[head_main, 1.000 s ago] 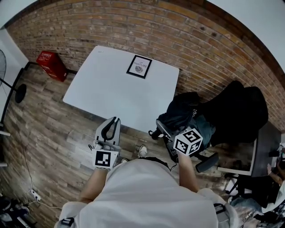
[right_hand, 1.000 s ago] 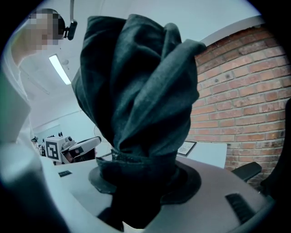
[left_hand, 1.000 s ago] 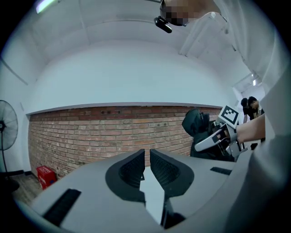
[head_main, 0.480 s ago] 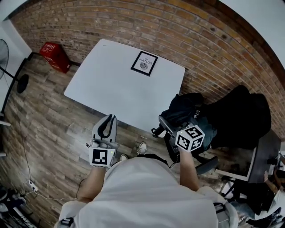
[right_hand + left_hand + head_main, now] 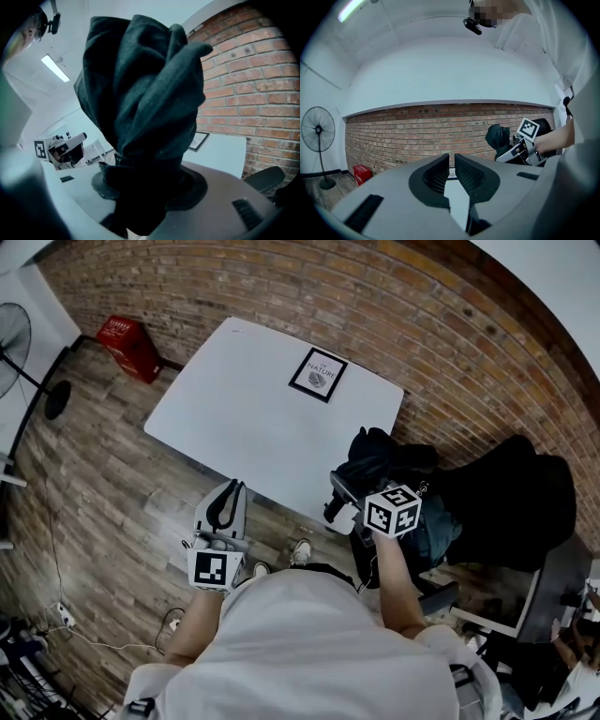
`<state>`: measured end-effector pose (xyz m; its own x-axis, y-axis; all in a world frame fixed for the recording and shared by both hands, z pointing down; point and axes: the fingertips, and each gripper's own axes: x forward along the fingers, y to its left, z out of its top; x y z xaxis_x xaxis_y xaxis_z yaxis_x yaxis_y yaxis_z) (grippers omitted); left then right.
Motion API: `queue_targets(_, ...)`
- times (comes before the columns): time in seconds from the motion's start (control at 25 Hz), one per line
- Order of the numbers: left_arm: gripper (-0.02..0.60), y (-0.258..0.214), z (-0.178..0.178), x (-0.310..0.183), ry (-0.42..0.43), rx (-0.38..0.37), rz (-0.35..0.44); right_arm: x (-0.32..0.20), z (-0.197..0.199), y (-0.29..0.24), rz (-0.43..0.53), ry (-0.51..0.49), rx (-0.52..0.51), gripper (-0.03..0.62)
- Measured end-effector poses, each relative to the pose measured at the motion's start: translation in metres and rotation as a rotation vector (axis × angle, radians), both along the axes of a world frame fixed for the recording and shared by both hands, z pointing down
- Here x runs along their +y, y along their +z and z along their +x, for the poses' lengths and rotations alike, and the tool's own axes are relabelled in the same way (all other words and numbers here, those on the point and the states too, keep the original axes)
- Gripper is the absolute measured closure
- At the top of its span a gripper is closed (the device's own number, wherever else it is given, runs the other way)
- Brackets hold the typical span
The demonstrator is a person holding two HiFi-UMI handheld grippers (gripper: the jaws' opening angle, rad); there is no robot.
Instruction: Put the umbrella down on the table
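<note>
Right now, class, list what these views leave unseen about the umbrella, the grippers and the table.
- Right gripper view: cloth of the umbrella covers the pads of the right gripper.
- Head view: the held end of the umbrella is hidden under the right gripper.
- Head view: the framed card on the table bears print too small to read.
- Left gripper view: the body of the left gripper hides most of the table.
</note>
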<state>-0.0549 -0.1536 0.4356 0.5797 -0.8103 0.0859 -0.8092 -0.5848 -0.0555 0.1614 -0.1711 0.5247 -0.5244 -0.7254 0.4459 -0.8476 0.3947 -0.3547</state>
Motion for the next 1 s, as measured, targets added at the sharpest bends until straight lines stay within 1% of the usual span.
queue_targets(0.16,0.528,0.002,-0.007,-0.004,-0.037,-0.005,-0.007,-0.016,-0.004,0.014,-0.042,-0.024,-0.003,0.364)
queue_targets(0.28,0.528,0.003,-0.011,-0.006,-0.062,0.004,-0.018,-0.027,-0.009,0.026,-0.077,-0.053,0.019,0.364)
queue_targets(0.52,0.528,0.005,-0.017,-0.01,-0.096,-0.003,-0.026,-0.049,-0.018,0.059,-0.157,-0.084,0.058,0.364)
queue_targets(0.84,0.528,0.01,-0.021,-0.013,-0.131,-0.016,-0.035,-0.069,-0.017,0.09,-0.223,-0.102,0.072,0.364)
queue_targets(1.0,0.528,0.011,-0.024,-0.015,-0.153,-0.021,-0.04,-0.079,-0.017,0.103,-0.247,-0.102,0.06,0.364)
